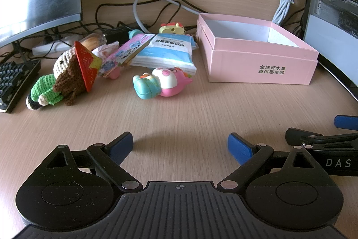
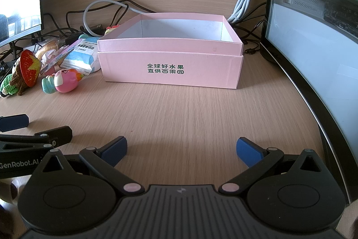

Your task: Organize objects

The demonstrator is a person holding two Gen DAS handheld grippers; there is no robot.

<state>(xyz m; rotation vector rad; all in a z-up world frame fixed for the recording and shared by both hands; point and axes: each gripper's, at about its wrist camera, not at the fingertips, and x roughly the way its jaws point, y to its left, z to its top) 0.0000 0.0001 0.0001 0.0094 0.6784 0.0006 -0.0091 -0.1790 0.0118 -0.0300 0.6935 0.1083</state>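
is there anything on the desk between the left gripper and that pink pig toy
Nothing visible. Bare desk runs from the open left gripper up to the pink pig toy. The crochet doll lies off to the left, the pink box to the right.

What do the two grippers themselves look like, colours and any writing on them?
Both are matte black plastic with blue padded jaws on hinged linkages, silver pivot pins, two round discs and a ribbed grey centre plate. The left gripper shows "GenRobot.AI" in white along its side, seen from the right wrist view. The right gripper shows white letters "DAS" on its side, seen from the left wrist view. No cables or sleeves show.
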